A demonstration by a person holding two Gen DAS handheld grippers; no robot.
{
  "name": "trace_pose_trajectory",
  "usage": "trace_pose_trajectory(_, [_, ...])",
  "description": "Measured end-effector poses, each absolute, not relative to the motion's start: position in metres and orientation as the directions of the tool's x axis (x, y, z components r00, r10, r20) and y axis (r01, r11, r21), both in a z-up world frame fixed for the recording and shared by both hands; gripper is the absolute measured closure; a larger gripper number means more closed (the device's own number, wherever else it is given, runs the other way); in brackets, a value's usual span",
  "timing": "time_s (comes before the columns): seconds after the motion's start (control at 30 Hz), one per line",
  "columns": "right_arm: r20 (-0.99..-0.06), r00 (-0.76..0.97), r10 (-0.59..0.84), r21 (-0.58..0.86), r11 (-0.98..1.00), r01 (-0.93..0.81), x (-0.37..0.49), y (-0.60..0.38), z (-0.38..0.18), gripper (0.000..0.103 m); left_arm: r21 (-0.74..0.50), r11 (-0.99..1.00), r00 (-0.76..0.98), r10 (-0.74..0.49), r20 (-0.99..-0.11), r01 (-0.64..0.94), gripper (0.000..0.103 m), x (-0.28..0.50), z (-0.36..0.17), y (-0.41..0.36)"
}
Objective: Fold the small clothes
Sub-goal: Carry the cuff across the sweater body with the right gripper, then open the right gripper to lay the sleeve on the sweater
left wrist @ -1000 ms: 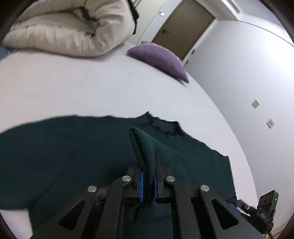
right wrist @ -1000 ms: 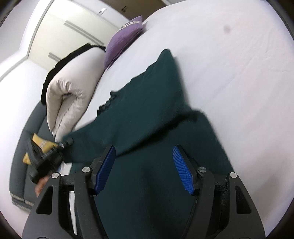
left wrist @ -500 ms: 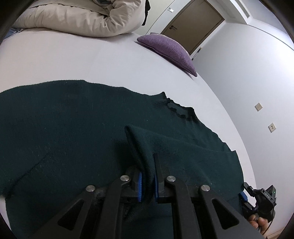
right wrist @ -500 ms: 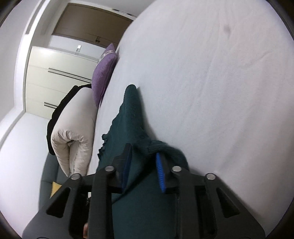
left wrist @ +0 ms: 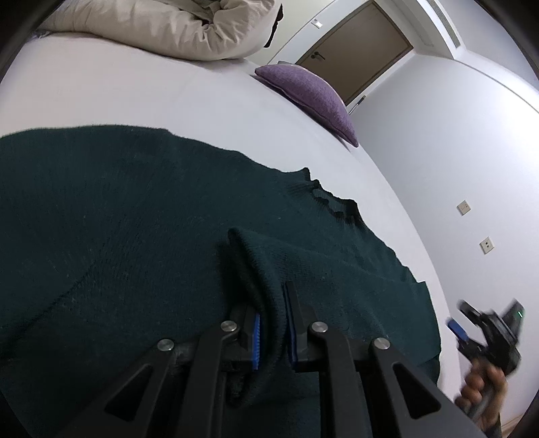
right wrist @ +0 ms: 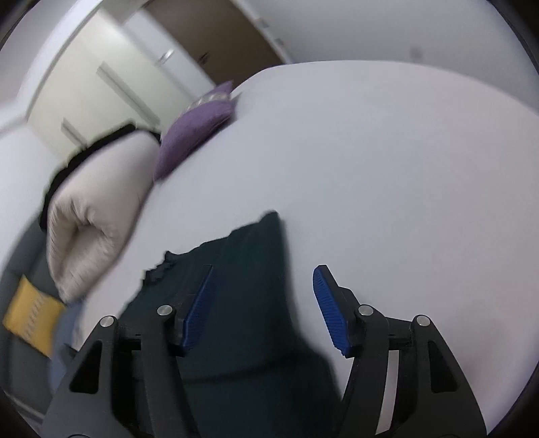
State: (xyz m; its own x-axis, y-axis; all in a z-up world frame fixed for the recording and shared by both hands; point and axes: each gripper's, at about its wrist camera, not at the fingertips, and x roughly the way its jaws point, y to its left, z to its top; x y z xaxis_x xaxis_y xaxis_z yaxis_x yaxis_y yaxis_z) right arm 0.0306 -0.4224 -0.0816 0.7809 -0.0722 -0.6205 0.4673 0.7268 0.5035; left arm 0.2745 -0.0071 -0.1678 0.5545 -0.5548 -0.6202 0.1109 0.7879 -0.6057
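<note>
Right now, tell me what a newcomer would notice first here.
A dark green sweater lies spread over the white bed, a raised fold of it between the left gripper fingers, which are easing open. Behind it, a purple pillow sits beside a rolled cream duvet.
</note>
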Motion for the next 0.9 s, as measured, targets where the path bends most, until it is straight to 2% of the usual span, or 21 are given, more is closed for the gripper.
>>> trace_pose_trajectory(0.1, [-0.671, 0.738, -0.071, 0.444, 0.758, 0.477, 0.075, -0.434, -0.091, 0.046, -0.608, 0.785, 0.561, -0.557, -0.612, 0.118, 0.088, 0.274, -0.169, -0.007])
trace_pose_trajectory(0.17, [-0.745, 0.663, -0.076, 0.371, 0.778, 0.506, 0.105, -0.440, -0.108, 0.058, -0.612, 0.782, 0.563, -0.561, -0.607, 0.120, 0.088, 0.274, -0.170, -0.006])
trace_pose_trajectory(0.23, [-0.762, 0.637, -0.114, 0.304, 0.806, 0.508, 0.119, -0.441, -0.117, 0.080, -0.617, 0.777, 0.564, -0.566, -0.601, 0.122, 0.088, 0.275, -0.171, -0.006])
trace_pose_trajectory(0.3, [-0.757, 0.637, -0.144, 0.271, 0.818, 0.508, 0.122, -0.443, -0.116, 0.092, -0.617, 0.777, 0.568, -0.567, -0.597, 0.126, 0.088, 0.274, -0.172, -0.006])
trace_pose_trajectory(0.37, [-0.752, 0.641, -0.156, 0.280, 0.804, 0.524, 0.119, -0.449, -0.115, 0.096, -0.617, 0.776, 0.573, -0.567, -0.592, 0.131, 0.088, 0.273, -0.172, -0.006])
trace_pose_trajectory(0.4, [-0.747, 0.640, -0.180, 0.265, 0.803, 0.534, 0.117, -0.451, -0.117, 0.103, -0.617, 0.776, 0.574, -0.567, -0.591, 0.132, 0.088, 0.273, -0.173, -0.005])
trace_pose_trajectory(0.43, [-0.752, 0.621, -0.222, 0.236, 0.789, 0.568, 0.115, -0.456, -0.120, 0.103, -0.619, 0.774, 0.573, -0.569, -0.590, 0.130, 0.088, 0.274, -0.174, -0.005])
trace_pose_trajectory(0.5, [-0.745, 0.642, -0.181, 0.308, 0.760, 0.572, 0.109, -0.467, -0.126, 0.103, -0.620, 0.773, 0.574, -0.570, -0.589, 0.131, 0.088, 0.273, -0.173, -0.003])
trace_pose_trajectory(0.57, [-0.742, 0.643, -0.193, 0.304, 0.757, 0.578, 0.104, -0.466, -0.118, 0.103, -0.614, 0.778, 0.576, -0.564, -0.592, 0.131, 0.088, 0.273, -0.173, -0.004])
trace_pose_trajectory(0.6, [-0.740, 0.633, -0.228, 0.274, 0.758, 0.592, 0.099, -0.462, -0.110, 0.098, -0.613, 0.779, 0.576, -0.563, -0.592, 0.132, 0.088, 0.273, -0.172, -0.005])
trace_pose_trajectory(0.63, [-0.721, 0.648, -0.246, 0.274, 0.757, 0.593, 0.091, -0.456, -0.100, 0.097, -0.613, 0.779, 0.577, -0.564, -0.591, 0.133, 0.088, 0.273, -0.172, -0.004])
trace_pose_trajectory(0.73, [-0.665, 0.724, -0.181, 0.329, 0.800, 0.502, 0.071, -0.426, -0.079, 0.094, -0.616, 0.777, 0.577, -0.566, -0.590, 0.133, 0.088, 0.273, -0.172, -0.003])
trace_pose_trajectory(0.77, [-0.669, 0.728, -0.149, 0.325, 0.822, 0.467, 0.069, -0.414, -0.078, 0.090, -0.615, 0.777, 0.577, -0.565, -0.590, 0.133, 0.088, 0.273, -0.172, -0.003])
trace_pose_trajectory(0.83, [-0.687, 0.721, -0.094, 0.303, 0.864, 0.402, 0.066, -0.386, -0.083, 0.068, -0.617, 0.775, 0.577, -0.567, -0.588, 0.133, 0.088, 0.273, -0.172, -0.003])
trace_pose_trajectory(0.9, [-0.715, 0.692, -0.095, 0.257, 0.886, 0.387, 0.066, -0.370, -0.096, 0.062, -0.619, 0.774, 0.577, -0.568, -0.587, 0.133, 0.088, 0.273, -0.172, -0.002])
